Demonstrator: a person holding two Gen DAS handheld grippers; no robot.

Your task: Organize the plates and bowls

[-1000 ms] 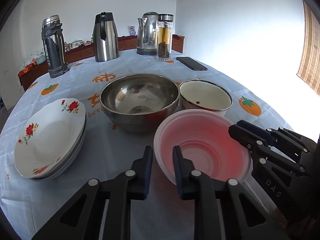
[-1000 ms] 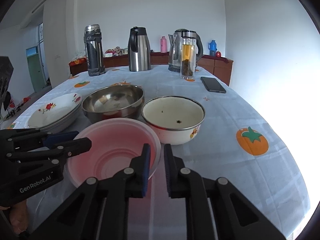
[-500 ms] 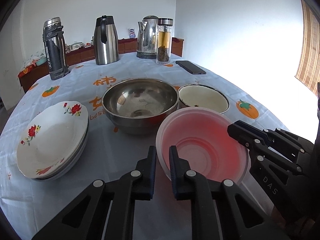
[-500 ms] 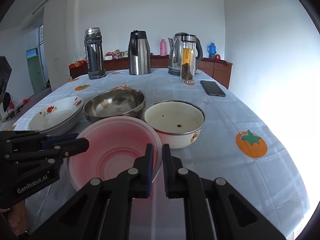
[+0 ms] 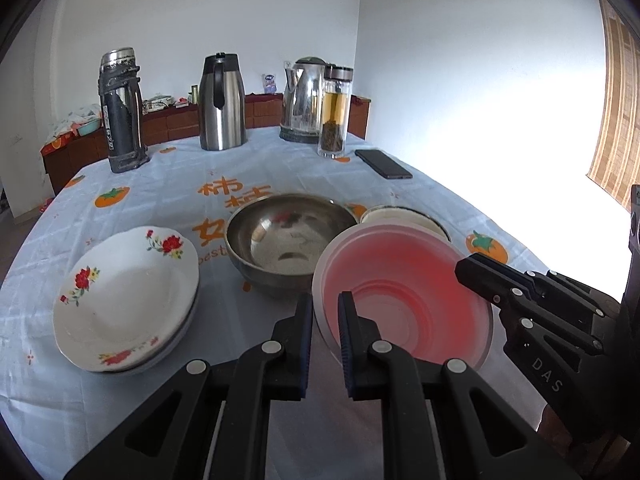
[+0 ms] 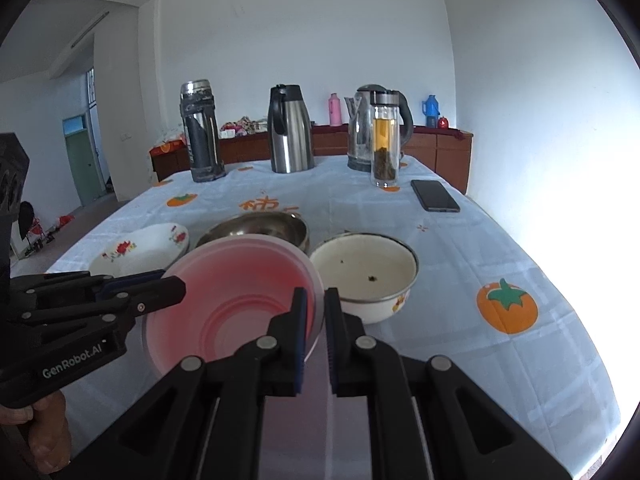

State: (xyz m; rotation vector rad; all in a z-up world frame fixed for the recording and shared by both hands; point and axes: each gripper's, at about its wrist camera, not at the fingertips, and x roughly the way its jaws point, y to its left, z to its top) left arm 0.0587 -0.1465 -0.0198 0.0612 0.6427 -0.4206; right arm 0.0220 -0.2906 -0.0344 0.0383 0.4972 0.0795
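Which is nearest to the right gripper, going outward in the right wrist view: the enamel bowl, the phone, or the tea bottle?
1. Enamel bowl, just beyond the right gripper, slightly right.
2. Phone, farther back, right side of the table.
3. Tea bottle, a little beyond the phone, near the far edge.

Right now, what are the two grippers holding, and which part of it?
Both hold the pink plastic bowl by its rim: the left gripper pinches the left edge, the right gripper the right edge.
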